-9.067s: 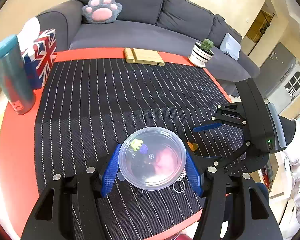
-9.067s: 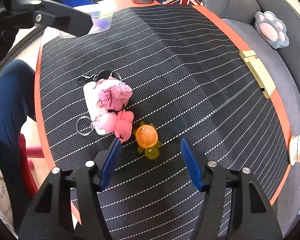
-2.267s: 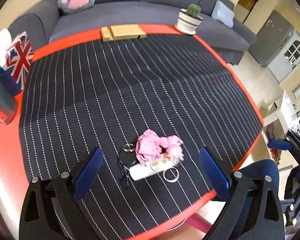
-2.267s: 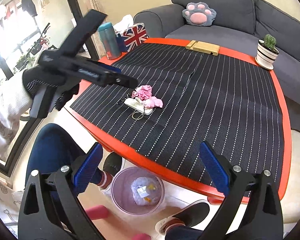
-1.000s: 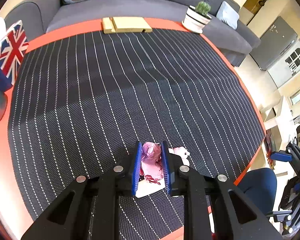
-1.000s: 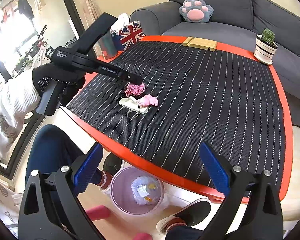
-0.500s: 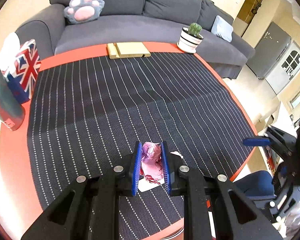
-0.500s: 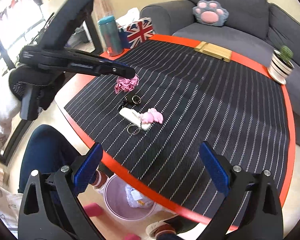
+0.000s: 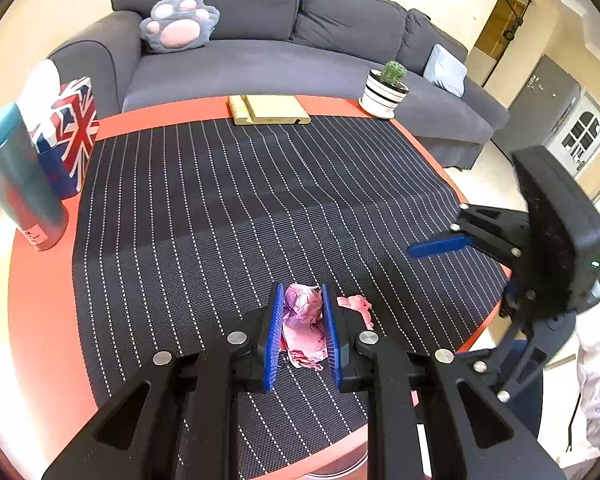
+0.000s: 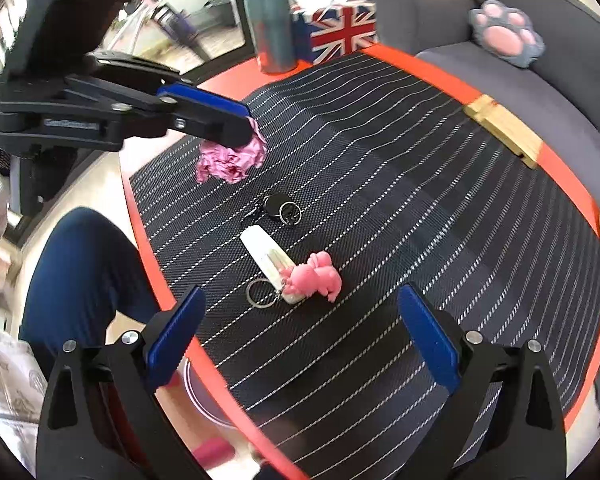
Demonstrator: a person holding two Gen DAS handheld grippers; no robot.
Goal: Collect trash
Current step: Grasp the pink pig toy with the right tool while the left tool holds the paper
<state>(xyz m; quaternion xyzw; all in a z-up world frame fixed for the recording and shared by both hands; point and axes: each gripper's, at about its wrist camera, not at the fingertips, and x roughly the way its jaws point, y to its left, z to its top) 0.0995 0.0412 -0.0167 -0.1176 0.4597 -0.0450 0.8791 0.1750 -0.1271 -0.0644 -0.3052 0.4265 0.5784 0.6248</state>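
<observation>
While the crumpled pink tissue wad (image 9: 303, 326) hangs clamped between the blue pads of the left tool (image 9: 302, 336), it sits clear of the desk, above the striped mat's near-left edge in the right wrist view (image 10: 231, 158). Loose folds droop below the pads. Only the upper part looks pinched, so a jolt on the carry could shed the wad, or tear a piece off.

Just below on the black pinstriped mat (image 9: 220, 208): a pink rubber pig keyring (image 10: 317, 277) touching a white oblong fob (image 10: 269, 263), a steel split ring (image 10: 262, 292), a black key fob (image 10: 278, 205). Not trash, by the look of them. A low swing of the left tool could snag them and drag them off the edge.

Right tool (image 10: 300, 340): jaws wide apart, holding nothing, hovering over the near rim of the red round desk (image 10: 148, 240). A lilac bin rim (image 10: 204, 404) shows under that rim, mostly hidden and blurred. Judgement: the drop must clear the desk overhang, or the light tissue could drift and miss. Both tools share the near edge, so a collision is possible.
</observation>
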